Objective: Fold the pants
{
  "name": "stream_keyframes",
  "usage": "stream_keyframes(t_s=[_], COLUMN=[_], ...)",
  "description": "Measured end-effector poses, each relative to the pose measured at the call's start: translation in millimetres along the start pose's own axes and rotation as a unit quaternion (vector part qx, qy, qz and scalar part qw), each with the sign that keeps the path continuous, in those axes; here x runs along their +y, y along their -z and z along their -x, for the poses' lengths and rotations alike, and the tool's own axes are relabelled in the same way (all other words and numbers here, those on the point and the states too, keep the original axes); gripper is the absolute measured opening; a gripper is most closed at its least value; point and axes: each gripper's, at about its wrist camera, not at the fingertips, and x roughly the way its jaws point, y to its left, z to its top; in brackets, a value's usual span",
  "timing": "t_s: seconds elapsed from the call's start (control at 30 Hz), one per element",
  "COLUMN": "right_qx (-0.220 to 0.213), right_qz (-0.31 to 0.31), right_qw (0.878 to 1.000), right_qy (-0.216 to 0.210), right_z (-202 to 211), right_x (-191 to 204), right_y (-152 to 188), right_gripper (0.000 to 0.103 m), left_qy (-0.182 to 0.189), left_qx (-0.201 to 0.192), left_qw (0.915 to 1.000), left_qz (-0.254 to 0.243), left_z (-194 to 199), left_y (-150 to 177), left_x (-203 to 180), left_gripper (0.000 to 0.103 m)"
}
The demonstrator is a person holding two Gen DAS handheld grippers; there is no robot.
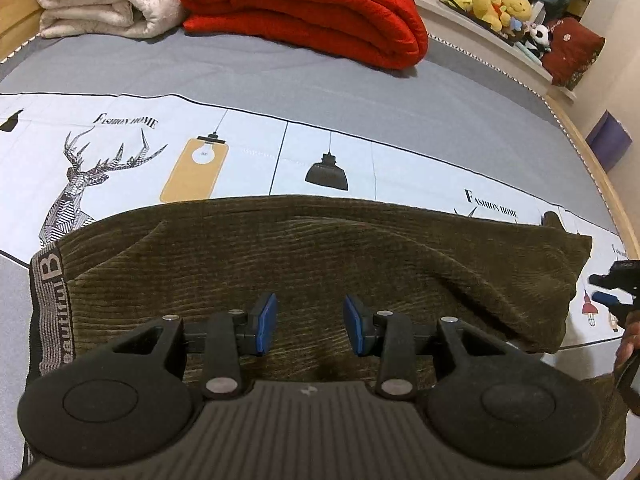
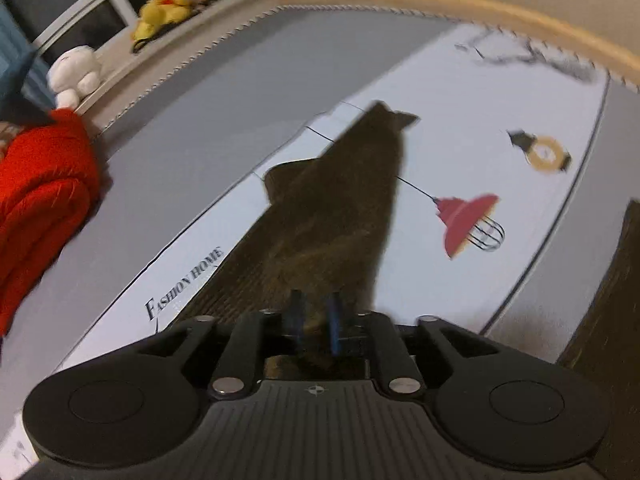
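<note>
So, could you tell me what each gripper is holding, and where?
Left gripper: nothing. Right gripper: olive corduroy pants, apparently by a leg.

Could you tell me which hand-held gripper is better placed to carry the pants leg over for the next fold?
Probably the right hand-held gripper: brown corduroy pants fabric already sits between its narrow jaws. The left hand-held gripper hovers open above the cloth.

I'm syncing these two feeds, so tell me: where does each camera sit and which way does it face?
Left wrist: on the left gripper, angled down over the olive pants on the bed; the right gripper shows at the right edge.
Right wrist: on the right gripper, angled down along the pants; blurred.
Shared: pants, red blanket, plush toys.
</note>
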Motion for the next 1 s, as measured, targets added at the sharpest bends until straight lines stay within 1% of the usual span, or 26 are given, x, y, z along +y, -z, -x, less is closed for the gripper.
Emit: stream_keyframes(t_s=[0.03, 0.13, 0.2, 0.27, 0.33, 0.37, 0.43, 0.47, 0.5, 0.57, 0.63, 0.7, 0.77, 0.83, 0.87, 0.9, 0.93, 1.0], right_qx=[-0.005, -0.033, -0.044, -0.035, -0.002, 0.024, 0.085, 0.109, 0.127, 0.156, 0.158, 0.15, 0.138, 0.127, 0.121, 0.118, 0.115, 0.114], right_qz=[-0.019, -0.091, -0.128, -0.159, -0.189, -0.196, -0.192, -0.184, -0.171, -0.122, -0.099, -0.091, -0.077, -0.049, -0.035, -0.024, -0.018, -0.024], right_qw=[1.0, 0.995, 0.99, 0.986, 0.982, 0.98, 0.977, 0.976, 0.976, 0.979, 0.982, 0.984, 0.986, 0.989, 0.99, 0.99, 0.991, 0.99], right_qy=[0.008, 0.034, 0.046, 0.045, 0.024, 0.002, -0.036, -0.047, -0.05, -0.04, -0.036, -0.039, -0.048, -0.059, -0.064, -0.067, -0.071, -0.084], right_z=[0, 5, 7, -2, -18, -25, -43, -47, -50, -54, -56, -56, -59, -65, -68, -69, -68, -73], right_x=[-4, -32, -55, -74, -91, -94, -92, -87, -80, -60, -49, -43, -36, -31, -29, -27, -27, -28], right_y=[-2, -17, -23, -23, -21, -17, -9, -4, 0, 8, 15, 15, 16, 14, 14, 14, 15, 9], right_gripper=[0.029, 0.03, 0.033, 0.036, 0.038, 0.038, 0.038, 0.038, 0.038, 0.039, 0.043, 0.046, 0.046, 0.045, 0.045, 0.037, 0.016, 0.004], left_qy=[0.001, 0.007, 0.016, 0.037, 0.066, 0.075, 0.082, 0.085, 0.086, 0.081, 0.079, 0.083, 0.087, 0.084, 0.084, 0.084, 0.085, 0.093], left_qx=[0.002, 0.008, 0.016, 0.033, 0.057, 0.069, 0.089, 0.093, 0.095, 0.103, 0.105, 0.104, 0.102, 0.101, 0.101, 0.104, 0.106, 0.114], left_qw=[1.0, 0.9999, 0.9997, 0.9987, 0.9961, 0.9947, 0.9922, 0.9914, 0.9906, 0.9891, 0.9884, 0.9876, 0.9865, 0.9853, 0.9845, 0.9833, 0.9818, 0.9766], left_qz=[-0.004, -0.012, -0.013, -0.012, -0.013, -0.017, -0.029, -0.038, -0.049, -0.067, -0.076, -0.083, -0.093, -0.109, -0.116, -0.124, -0.132, -0.157], left_z=[-1, -5, -10, -17, -27, -33, -43, -47, -51, -59, -63, -66, -66, -68, -71, -74, -77, -84], left_y=[0, 1, 3, 5, 8, 10, 14, 15, 18, 22, 24, 25, 26, 29, 31, 32, 35, 42], left_x=[-2, -6, -9, -12, -18, -21, -31, -36, -42, -53, -59, -65, -70, -75, -78, -81, -84, -92], left_gripper=[0.041, 0.041, 0.046, 0.047, 0.048, 0.05, 0.05, 0.052, 0.054, 0.054, 0.054, 0.054, 0.054, 0.054, 0.055, 0.056, 0.057, 0.06])
